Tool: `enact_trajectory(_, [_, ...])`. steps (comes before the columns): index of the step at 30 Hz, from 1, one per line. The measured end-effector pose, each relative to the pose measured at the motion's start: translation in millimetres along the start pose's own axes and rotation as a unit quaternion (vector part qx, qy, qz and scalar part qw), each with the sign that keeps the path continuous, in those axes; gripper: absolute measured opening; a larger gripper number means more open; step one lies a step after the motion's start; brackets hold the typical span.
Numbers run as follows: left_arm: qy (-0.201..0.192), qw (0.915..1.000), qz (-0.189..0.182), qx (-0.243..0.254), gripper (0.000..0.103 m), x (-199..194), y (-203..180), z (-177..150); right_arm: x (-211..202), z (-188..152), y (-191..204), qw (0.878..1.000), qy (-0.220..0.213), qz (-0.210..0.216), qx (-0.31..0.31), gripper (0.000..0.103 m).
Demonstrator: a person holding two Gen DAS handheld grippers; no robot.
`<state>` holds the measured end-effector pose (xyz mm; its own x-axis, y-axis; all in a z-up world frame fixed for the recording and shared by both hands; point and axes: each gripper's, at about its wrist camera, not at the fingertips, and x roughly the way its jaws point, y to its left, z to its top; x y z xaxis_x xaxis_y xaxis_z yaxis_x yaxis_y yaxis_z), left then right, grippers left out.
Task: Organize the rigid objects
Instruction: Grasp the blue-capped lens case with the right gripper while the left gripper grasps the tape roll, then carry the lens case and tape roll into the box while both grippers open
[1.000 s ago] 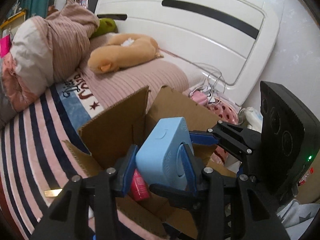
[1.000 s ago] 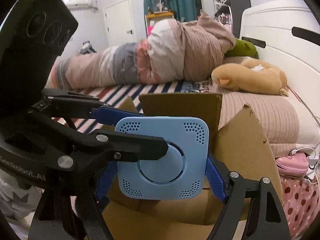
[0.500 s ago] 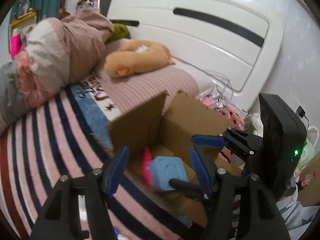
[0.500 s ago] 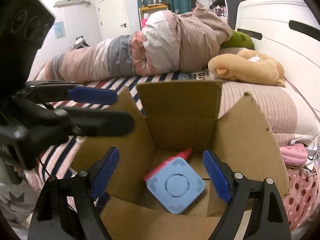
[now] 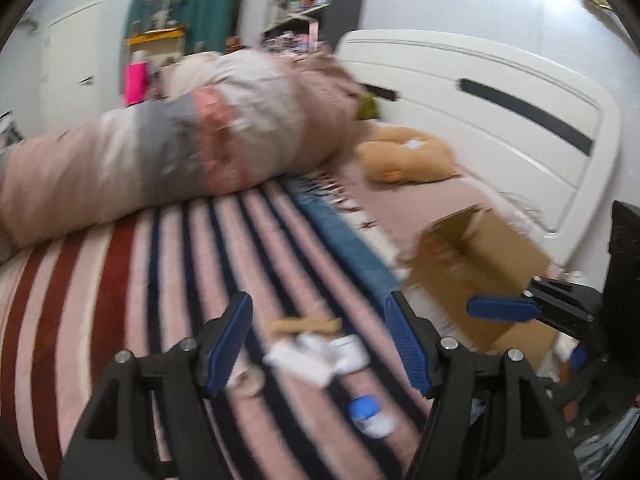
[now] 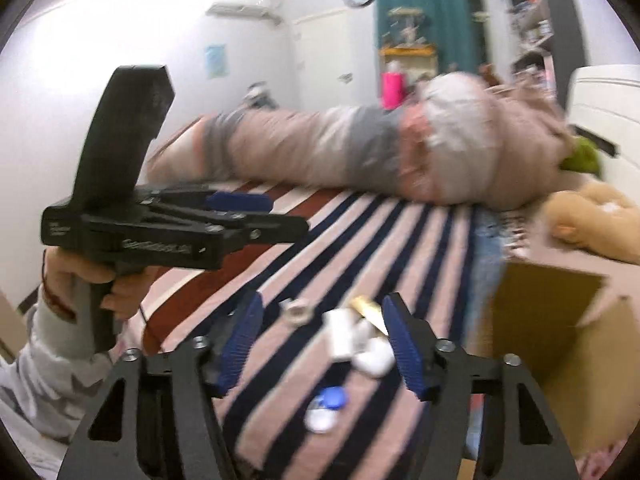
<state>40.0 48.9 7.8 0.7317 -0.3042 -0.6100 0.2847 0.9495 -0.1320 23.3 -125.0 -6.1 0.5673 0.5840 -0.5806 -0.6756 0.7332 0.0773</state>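
Left wrist view: the left tool (image 5: 320,340) is opening, nothing between its blue pads. The right tool (image 6: 320,336) is closing on nothing. Blurred small white plastic items (image 6: 360,340) lie on the striped pink bedspread (image 6: 360,232); the brown cardboard box (image 5: 480,264) stands beside them.

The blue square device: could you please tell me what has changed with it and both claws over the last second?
A second ago both claws held it over the cardboard box; they let go and it dropped inside, beside a pink item. Both then swung away toward small white items on the striped blanket. The left claw is opening and the right claw closing, with nothing gripped. The box and plush toy stayed put.
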Motion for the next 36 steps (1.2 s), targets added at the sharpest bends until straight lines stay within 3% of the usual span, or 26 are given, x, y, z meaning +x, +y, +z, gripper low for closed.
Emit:
enact_trajectory(5, [0.022, 0.9986, 0.033, -0.035, 0.065, 8.9, 45.7, -48.4, 45.4, -24.8, 24.9, 0.998, 0.058, 0.033, 0.007, 0.052])
enact_trajectory(8, [0.044, 0.9965, 0.031, -0.064, 0.065, 22.1, 67.3, -75.0, 70.6, -46.0, 26.9, 0.994, 0.096, 0.038, 0.028, 0.052])
enact_trajectory(14, [0.073, 0.993, 0.018, -0.091, 0.065, 50.5, 87.1, -110.0, 101.1, -86.1, 13.5, 0.987, 0.147, -0.039, 0.045, 0.052])
enact_trajectory(18, [0.088, 0.9922, 0.02, -0.085, 0.065, 72.8, 90.7, -117.8, 107.8, -104.0, 7.5, 0.981, 0.16, -0.099, 0.049, 0.049])
enact_trajectory(22, [0.101, 0.9922, 0.004, -0.073, 0.065, 97.5, 91.5, -119.8, 105.9, -118.3, -2.3, 0.977, 0.165, -0.094, 0.093, 0.044])
enact_trajectory(25, [0.111, 0.9917, 0.005, -0.065, 0.065, 116.2, 88.2, -119.4, 103.9, -117.0, -1.4, 0.977, 0.158, -0.109, 0.09, 0.027])
enact_trajectory(28, [0.104, 0.9932, 0.01, -0.051, 0.065, 127.2, 81.6, -114.8, 106.2, -113.8, -4.1, 0.978, 0.156, -0.105, 0.093, 0.027])
enact_trajectory(36, [0.108, 0.9937, 0.027, -0.013, 0.046, 147.5, 71.0, -108.8, 115.4, -112.9, -12.0, 0.98, 0.159, -0.087, 0.083, 0.028])
